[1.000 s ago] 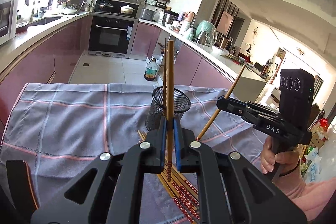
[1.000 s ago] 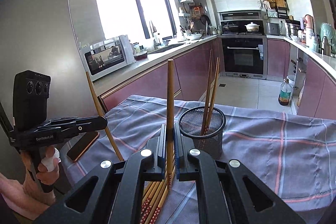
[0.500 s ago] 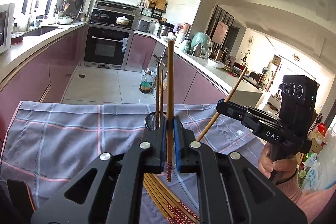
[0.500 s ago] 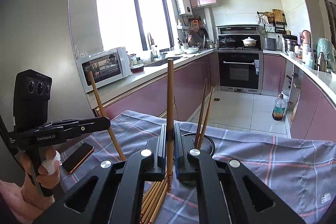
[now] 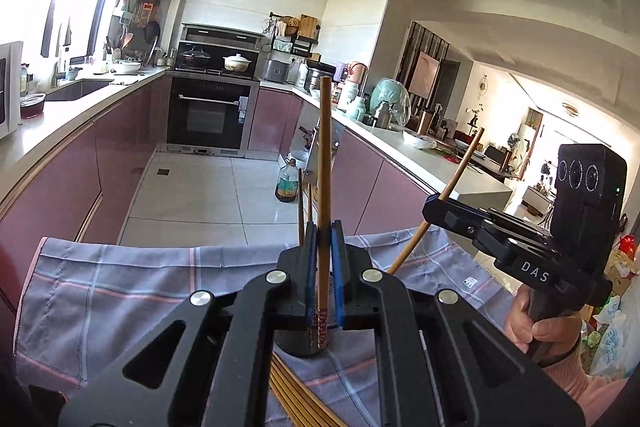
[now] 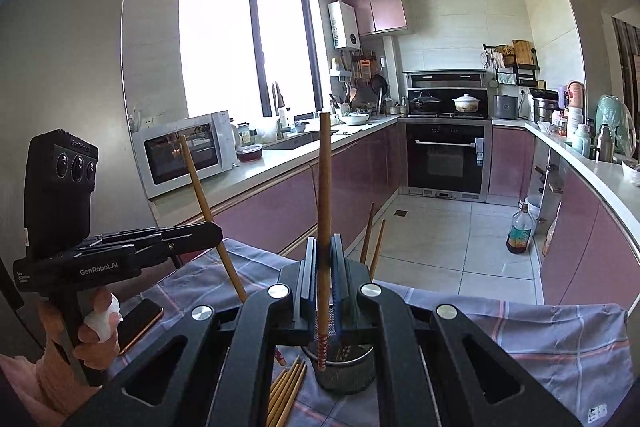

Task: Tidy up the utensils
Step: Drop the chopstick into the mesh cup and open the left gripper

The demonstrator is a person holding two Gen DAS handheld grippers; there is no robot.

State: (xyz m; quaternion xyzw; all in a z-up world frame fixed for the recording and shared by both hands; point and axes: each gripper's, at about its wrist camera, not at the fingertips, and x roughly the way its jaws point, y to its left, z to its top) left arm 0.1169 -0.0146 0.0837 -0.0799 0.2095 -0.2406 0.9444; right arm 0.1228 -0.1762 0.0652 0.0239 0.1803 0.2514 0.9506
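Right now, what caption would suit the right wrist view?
Right gripper clamps an upright chopstick above the mesh holder; spare chopsticks lie beside it.

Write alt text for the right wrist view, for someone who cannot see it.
A hand-held gripper is shut on an upright chopstick above a mesh cup holding two more, on a checked cloth. At left a hand holds a second gripper with another chopstick; loose chopsticks lie below, a kitchen beyond.
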